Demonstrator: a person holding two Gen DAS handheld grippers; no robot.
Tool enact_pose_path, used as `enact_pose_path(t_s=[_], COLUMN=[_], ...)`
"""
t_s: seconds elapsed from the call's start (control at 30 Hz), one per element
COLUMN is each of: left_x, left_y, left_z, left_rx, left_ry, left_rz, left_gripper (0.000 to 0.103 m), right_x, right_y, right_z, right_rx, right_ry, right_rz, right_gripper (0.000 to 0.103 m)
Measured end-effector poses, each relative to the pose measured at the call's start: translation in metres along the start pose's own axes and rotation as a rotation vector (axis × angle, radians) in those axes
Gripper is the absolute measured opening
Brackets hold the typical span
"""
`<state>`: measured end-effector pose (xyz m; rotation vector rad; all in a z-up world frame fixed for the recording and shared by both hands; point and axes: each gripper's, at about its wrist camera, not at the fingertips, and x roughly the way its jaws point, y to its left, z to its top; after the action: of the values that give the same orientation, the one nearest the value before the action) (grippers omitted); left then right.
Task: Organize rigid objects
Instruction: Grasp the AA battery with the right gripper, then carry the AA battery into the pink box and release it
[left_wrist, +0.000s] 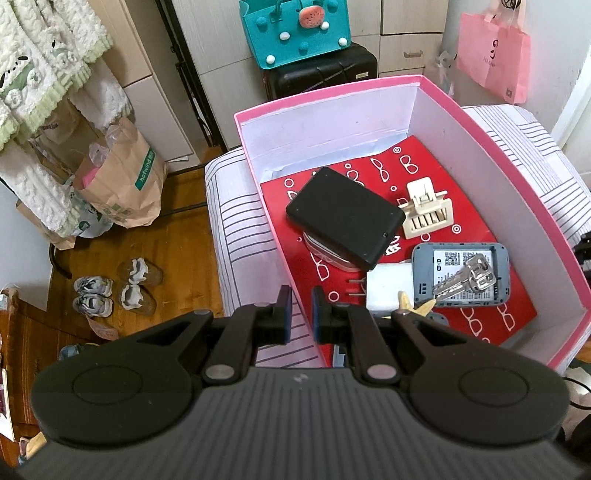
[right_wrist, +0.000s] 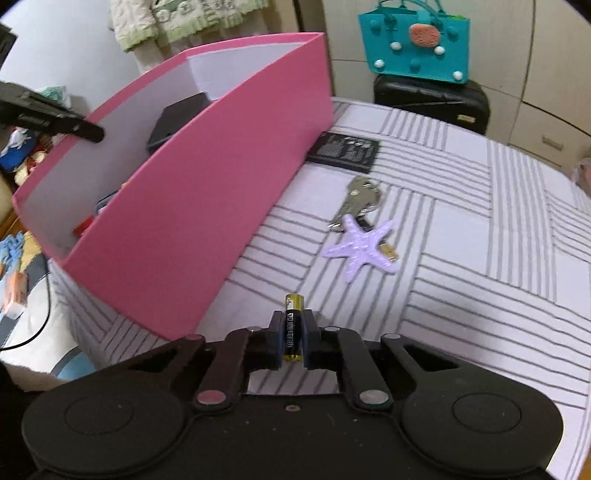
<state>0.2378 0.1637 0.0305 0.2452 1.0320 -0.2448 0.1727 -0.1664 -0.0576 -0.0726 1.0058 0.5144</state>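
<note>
The battery (right_wrist: 293, 328) is lying on the striped bed cover (right_wrist: 461, 258), just beside the long pink wall of the box (right_wrist: 221, 177), and the right hand-held gripper (right_wrist: 293, 334) is pinching it across its middle, with one pad on each side of the black label. Its long axis is running straight along the gripper's own line, so the gold end is pointing away from the camera toward the purple starfish (right_wrist: 364, 245), and the other end is showing between the fingers near the body of the tool. I think it is being held this way because a grip on the round sides keeps a small cylinder from rolling away when it is lifted toward the box. Farther out on the cover, the starfish is lying partly over a key (right_wrist: 360, 195), and a flat black battery pack (right_wrist: 345, 149) is lying close to the box's far corner. The left hand-held gripper (left_wrist: 300, 310) is hanging over the near wall of the box with its pads nearly together and nothing between them, probably waiting there. Inside the box a black case (left_wrist: 343, 218), a cream clip (left_wrist: 426, 212), a grey device (left_wrist: 461, 273) with keys (left_wrist: 467, 277) on it and a white plug (left_wrist: 388, 291) are already lying.
</note>
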Motion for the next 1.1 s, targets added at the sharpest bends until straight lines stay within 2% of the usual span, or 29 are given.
enact_pose_path(t_s=[0.2,0.43,0.5,0.63,0.7,0.8,0.87,1.0,1.1], left_x=[0.001,0.001,0.001,0.000,0.000,0.000,0.000,0.000,-0.001], left_y=[-0.004,-0.002,-0.001,0.006,0.006,0.004,0.005,0.005,0.006], left_z=[0.002,0.003,0.002,0.002,0.002,0.002,0.004,0.004,0.002], left_rx=[0.033,0.018,0.013,-0.021,-0.024,-0.021,-0.029,-0.031,-0.032], left_ry=[0.013,0.009,0.007,0.007,0.008,0.015,0.021,0.018,0.016], left_rz=[0.008,-0.003,-0.006,-0.031,-0.032,-0.026,-0.028,-0.024,-0.025], left_gripper=[0.010,0.010,0.010,0.010,0.010,0.010,0.010,0.010,0.010], right_x=[-0.017,-0.061,-0.070,-0.069,-0.062,-0.046,-0.030,-0.004,-0.004], right_y=[-0.009,-0.001,0.004,0.018,0.030,0.050,0.058,0.069,0.066], right_z=[0.011,0.046,0.057,0.078,0.086,0.096,0.101,0.105,0.104], right_rx=[0.028,-0.029,-0.035,-0.011,-0.036,-0.094,-0.111,-0.150,-0.159], right_ry=[-0.041,-0.188,-0.240,-0.307,-0.308,-0.282,-0.255,-0.223,-0.255], right_rz=[0.004,-0.001,0.028,0.181,0.244,0.277,0.269,0.185,0.138], right_gripper=[0.011,0.011,0.011,0.011,0.011,0.011,0.011,0.011,0.015])
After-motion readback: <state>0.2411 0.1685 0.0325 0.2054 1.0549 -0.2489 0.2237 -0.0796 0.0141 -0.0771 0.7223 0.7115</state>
